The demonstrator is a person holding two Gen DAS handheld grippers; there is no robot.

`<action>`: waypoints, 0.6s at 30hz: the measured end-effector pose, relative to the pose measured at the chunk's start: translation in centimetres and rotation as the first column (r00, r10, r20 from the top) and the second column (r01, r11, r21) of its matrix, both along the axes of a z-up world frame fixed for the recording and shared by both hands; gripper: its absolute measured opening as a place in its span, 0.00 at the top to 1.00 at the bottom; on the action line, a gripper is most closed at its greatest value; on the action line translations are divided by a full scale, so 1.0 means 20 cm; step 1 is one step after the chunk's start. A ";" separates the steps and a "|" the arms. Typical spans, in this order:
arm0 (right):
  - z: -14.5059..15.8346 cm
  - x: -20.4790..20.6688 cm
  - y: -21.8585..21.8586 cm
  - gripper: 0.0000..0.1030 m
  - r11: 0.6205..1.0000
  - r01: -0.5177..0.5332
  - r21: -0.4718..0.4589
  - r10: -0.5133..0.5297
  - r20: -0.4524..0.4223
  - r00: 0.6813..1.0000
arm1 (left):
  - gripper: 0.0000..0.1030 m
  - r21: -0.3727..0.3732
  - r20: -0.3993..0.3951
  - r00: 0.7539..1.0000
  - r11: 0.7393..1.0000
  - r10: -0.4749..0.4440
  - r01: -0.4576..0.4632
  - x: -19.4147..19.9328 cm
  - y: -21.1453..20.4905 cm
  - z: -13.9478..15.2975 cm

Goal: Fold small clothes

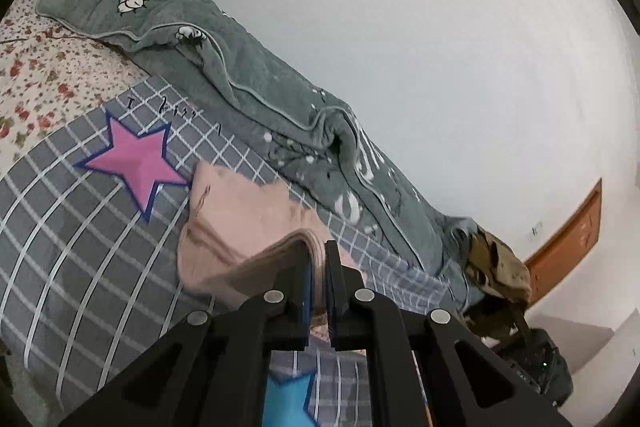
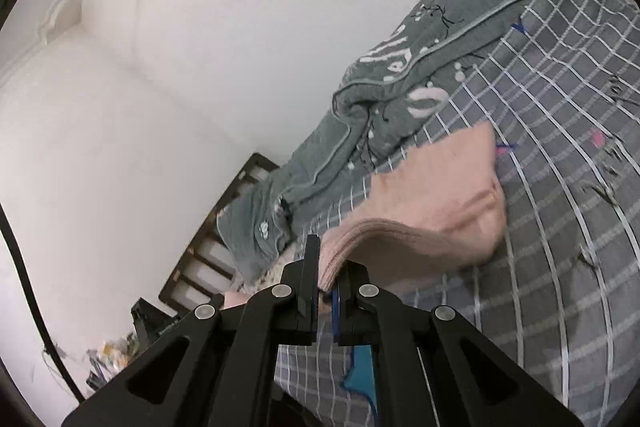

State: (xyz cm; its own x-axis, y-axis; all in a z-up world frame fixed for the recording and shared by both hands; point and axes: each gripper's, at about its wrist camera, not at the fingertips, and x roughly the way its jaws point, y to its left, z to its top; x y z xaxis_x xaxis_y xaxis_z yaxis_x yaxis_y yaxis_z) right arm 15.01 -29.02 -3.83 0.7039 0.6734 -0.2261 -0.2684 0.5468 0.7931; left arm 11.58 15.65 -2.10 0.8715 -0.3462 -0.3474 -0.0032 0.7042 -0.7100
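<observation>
A small pink knit garment hangs over the grey checked bedsheet. My left gripper is shut on its ribbed hem, which is pinched between the black fingers. In the right wrist view the same pink garment stretches away from my right gripper, which is shut on another part of the ribbed edge. Both grippers hold the cloth lifted off the bed, and its far end droops toward the sheet.
A grey-green quilt lies bunched along the white wall. A pink star and a blue star are printed on the sheet. A floral cover, a wooden headboard, a brown bag and an orange door surround the bed.
</observation>
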 end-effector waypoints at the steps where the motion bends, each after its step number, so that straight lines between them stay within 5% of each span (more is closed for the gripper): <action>1: 0.02 0.05 0.01 0.96 1.000 0.005 -0.004 -0.005 0.002 1.000 | 0.94 0.009 -0.003 1.000 1.000 0.014 -0.014 0.05 0.00 0.01; 8: 0.03 0.33 0.02 0.96 0.999 0.022 0.026 -0.022 0.005 1.000 | 0.94 0.070 -0.019 0.996 0.994 0.088 -0.087 0.29 0.01 -0.01; 18: -0.13 0.73 0.06 0.96 0.998 0.055 0.026 -0.053 -0.061 0.997 | 0.94 0.025 -0.104 0.985 0.991 0.134 -0.132 0.72 0.04 -0.19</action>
State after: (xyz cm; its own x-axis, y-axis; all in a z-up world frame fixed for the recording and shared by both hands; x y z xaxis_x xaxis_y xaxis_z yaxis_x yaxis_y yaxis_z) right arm 29.62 -27.79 -6.39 0.7248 0.6415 -0.2513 -0.1902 0.5368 0.8220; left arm 25.96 16.37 -5.99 0.8677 -0.2222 -0.4447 -0.1720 0.7052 -0.6878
